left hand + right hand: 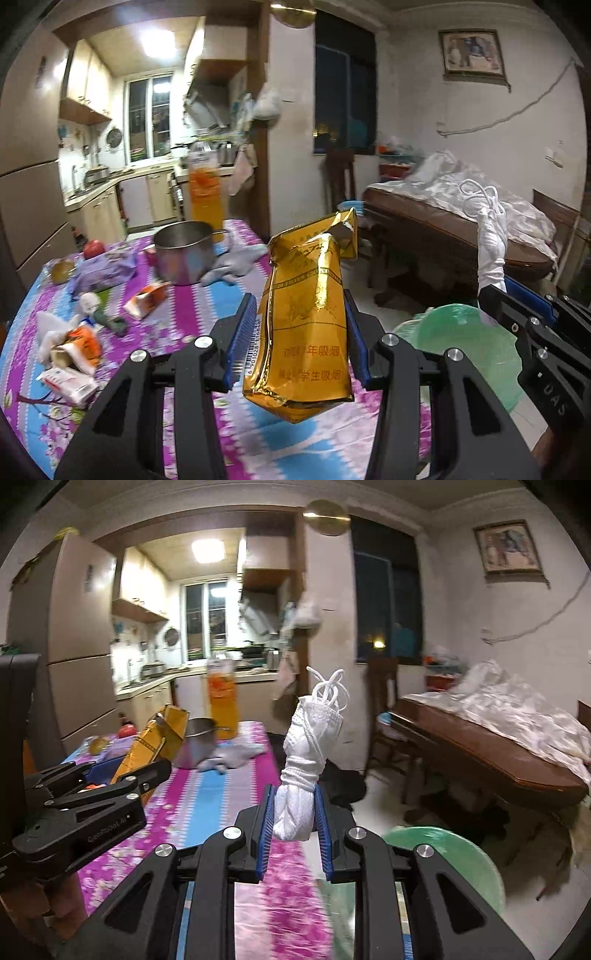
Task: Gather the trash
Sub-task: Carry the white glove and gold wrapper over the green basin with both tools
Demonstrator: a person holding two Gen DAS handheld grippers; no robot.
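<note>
Holding a gold pack (306, 325) in our left tool (301, 336) and a mask (303, 775) in our right tool (294, 812), we see what looks like a green bin (461, 860) lying low and right, nearer the right.

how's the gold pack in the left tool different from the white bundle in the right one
The gold pack is shiny, flat-sided foil with print and a barcode; the white bundle is soft, matte cloth wound with cord. The pack's torn top flap bends over, while the bundle ends in loose cord loops. The pack looks wider between its pads than the bundle between its own. Both stand upright, each clamped off the table, left tool, right tool.
</note>
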